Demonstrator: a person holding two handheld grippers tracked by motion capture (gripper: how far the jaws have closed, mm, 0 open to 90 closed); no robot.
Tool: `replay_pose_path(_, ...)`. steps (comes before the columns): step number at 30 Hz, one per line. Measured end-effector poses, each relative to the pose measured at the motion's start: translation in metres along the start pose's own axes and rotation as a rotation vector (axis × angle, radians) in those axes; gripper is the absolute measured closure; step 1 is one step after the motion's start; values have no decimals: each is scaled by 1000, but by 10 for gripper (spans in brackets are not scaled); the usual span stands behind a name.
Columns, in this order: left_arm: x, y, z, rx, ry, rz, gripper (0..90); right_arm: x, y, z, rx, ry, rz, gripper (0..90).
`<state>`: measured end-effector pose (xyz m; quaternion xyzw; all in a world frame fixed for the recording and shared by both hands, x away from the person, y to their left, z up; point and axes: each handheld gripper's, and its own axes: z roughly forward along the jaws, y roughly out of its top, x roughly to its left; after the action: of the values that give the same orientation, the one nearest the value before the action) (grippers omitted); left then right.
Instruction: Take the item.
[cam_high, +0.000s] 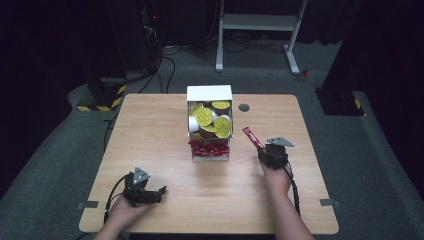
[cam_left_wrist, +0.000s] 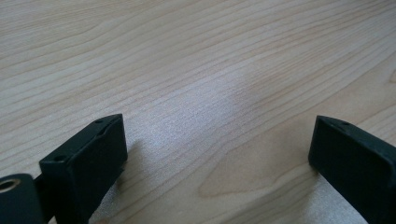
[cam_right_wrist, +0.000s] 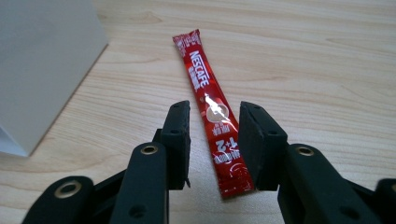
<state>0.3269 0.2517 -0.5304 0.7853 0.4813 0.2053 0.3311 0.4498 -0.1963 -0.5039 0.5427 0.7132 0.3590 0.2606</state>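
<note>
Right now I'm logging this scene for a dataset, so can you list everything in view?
table: one, light wood, centre of the high view.
box: one, white, open, mid-table toward the far edge.
pods: several, yellow-lidded, in the box's far section; exact count unclear.
sachets: a bunch, red, in the box's near section.
stick: one, red Nescafe stick, flat on the table right of the box, between the right gripper's jaws, not clamped.
grommet: one, dark, right of the box.
frame: one, white, on the floor beyond the table.
left gripper: black, open, near-left of the table.
right gripper: black, open, astride the stick.
</note>
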Motion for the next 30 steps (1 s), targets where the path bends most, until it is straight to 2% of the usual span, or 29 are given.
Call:
replay_pose_path(5, 0, 0, 0, -2, 2, 1, 47, 3, 5, -5, -12, 8, 10, 597)
replay_pose_path(14, 0, 0, 0, -2, 3, 1, 49, 7, 11, -16, -38, 20, -14, 466)
replay_pose_path(16, 0, 0, 0, -2, 1, 1, 48, 9, 11, -18, -35, 27, -6, 439)
replay_pose_path(23, 0, 0, 0, -2, 2, 1, 49, 11, 9, -29, -49, 41, -10, 336)
replay_pose_path(25, 0, 0, 0, -1, 6, 6, 50, 12, 7, -34, -55, 54, 7, 295)
replay_pose_path(28, 0, 0, 0, -1, 6, 6, 50, 17, 4, -41, -57, 75, -1, 232)
replay_pose_path(30, 0, 0, 0, -1, 6, 6, 50, 21, 1, -47, -66, 76, -5, 226)
